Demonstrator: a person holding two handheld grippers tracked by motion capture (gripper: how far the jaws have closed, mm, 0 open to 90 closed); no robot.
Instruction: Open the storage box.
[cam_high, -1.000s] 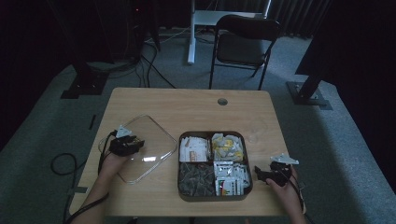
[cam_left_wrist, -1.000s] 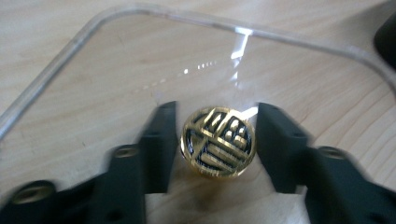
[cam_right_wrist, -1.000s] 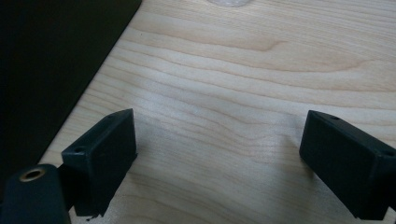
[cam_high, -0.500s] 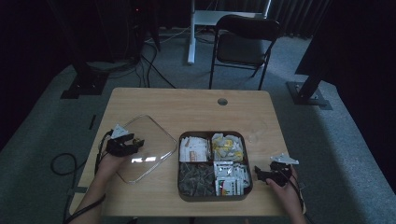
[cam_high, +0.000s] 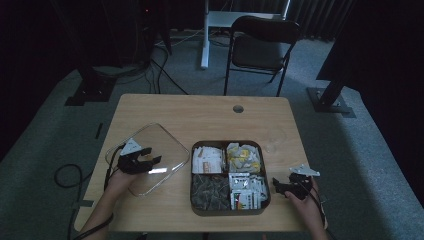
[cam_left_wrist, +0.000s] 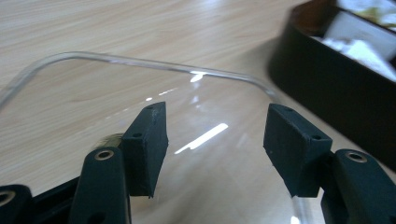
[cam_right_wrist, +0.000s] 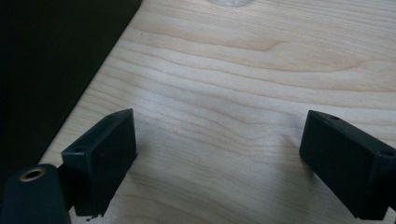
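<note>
The left gripper's fingers (cam_left_wrist: 148, 140) stand spread with nothing between them, poised over the clear lid (cam_left_wrist: 140, 79); they have just been opening, and the pads press on nothing. In the high view the left gripper (cam_high: 148, 163) sits over the near part of that lid, pointing across the desk toward its right edge, with the hand (cam_high: 121, 181) under it and the forearm running back to the near left corner of the desk (cam_high: 200, 112). The lid lies flat on the left half of the desk, its rounded corner just beside the dark sectioned tray (cam_high: 266, 170), apart from it as far as the left gripper view shows. The tray sits at the middle of the near edge, its four compartments holding packets. The right gripper's fingers (cam_right_wrist: 105, 154) are spread wide over bare wood, nothing between them. In the high view the right gripper (cam_high: 278, 185) lies low near the right near corner, aimed left at the tray's right wall and just short of it, the hand (cam_high: 302, 197) behind it and the wrist coming up from the near edge.
</note>
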